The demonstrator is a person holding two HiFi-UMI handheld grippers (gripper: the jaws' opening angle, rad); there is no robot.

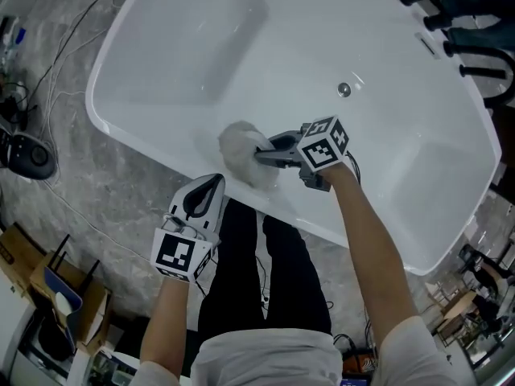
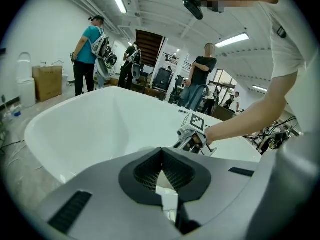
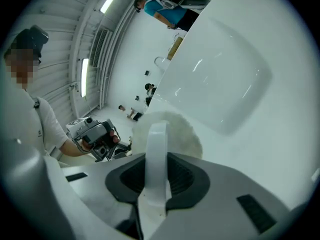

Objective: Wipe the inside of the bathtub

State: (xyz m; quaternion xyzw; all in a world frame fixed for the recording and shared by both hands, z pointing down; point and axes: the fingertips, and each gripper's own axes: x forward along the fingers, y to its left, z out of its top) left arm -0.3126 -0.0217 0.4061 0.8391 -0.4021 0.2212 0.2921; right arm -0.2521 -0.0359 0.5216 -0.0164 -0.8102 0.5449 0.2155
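Head view: the white bathtub fills most of the frame. My right tongs grip a fluffy wiping pad, which looks pressed to the near inner wall just under the rim. I judge the pad to be light and soft, so it will flatten under pressure and drag little on the glossy enamel. The drain lies at 2 o'clock from the pad, the one bump in my sweep. Dark tap fittings crowd the far rim. Cables trail on the floor at 10 o'clock, outside the tub and no hindrance. My left tongs hang outside the rim at 7 o'clock from the pad.

Left gripper view: the left tongs are closed tip to tip with nothing between them. Beyond them the basin is bare, and people stand well past the tub.

Right gripper view: the right tongs are clamped on the pad's stiff white handle. That is the proper hold, since the fluff itself would slip.
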